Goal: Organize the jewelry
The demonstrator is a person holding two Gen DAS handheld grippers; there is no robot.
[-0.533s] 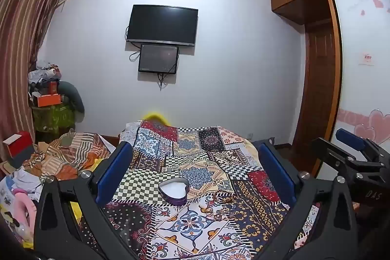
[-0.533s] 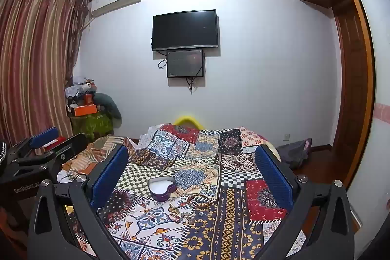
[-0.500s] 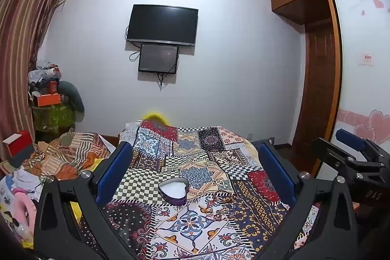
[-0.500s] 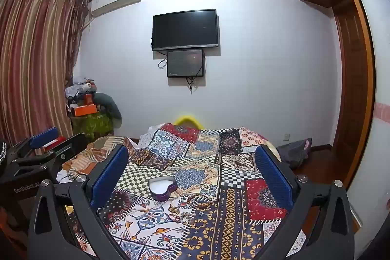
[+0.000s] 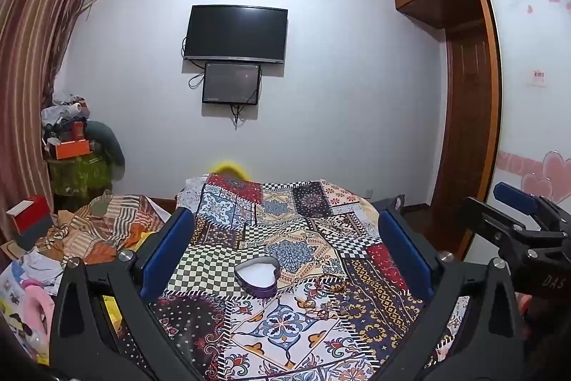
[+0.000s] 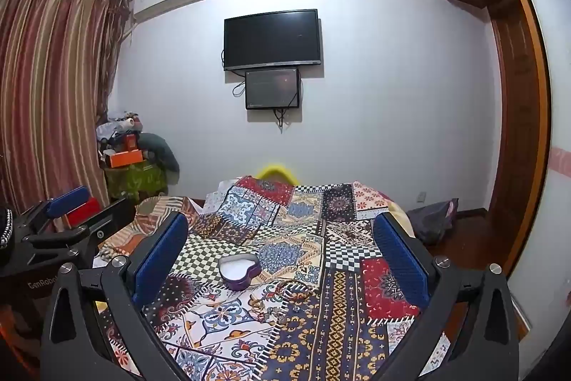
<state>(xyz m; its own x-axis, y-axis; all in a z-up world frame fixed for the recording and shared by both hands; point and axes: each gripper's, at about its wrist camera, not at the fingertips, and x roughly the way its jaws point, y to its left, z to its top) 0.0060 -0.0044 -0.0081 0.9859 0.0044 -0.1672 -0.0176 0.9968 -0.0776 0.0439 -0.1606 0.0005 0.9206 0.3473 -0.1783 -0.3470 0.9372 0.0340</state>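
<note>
An open heart-shaped purple box with a white lining sits on the patchwork bed cover; it also shows in the right wrist view. Small pieces of jewelry lie on the cover just right of the box, faint against the pattern; they also show in the left wrist view. My left gripper is open and empty, held above the bed short of the box. My right gripper is open and empty too, at about the same distance. Each gripper shows at the edge of the other's view.
A pile of striped clothes lies left of the bed. A cluttered stand is in the left corner by the curtain. A TV hangs on the far wall. A wooden wardrobe and door are at right.
</note>
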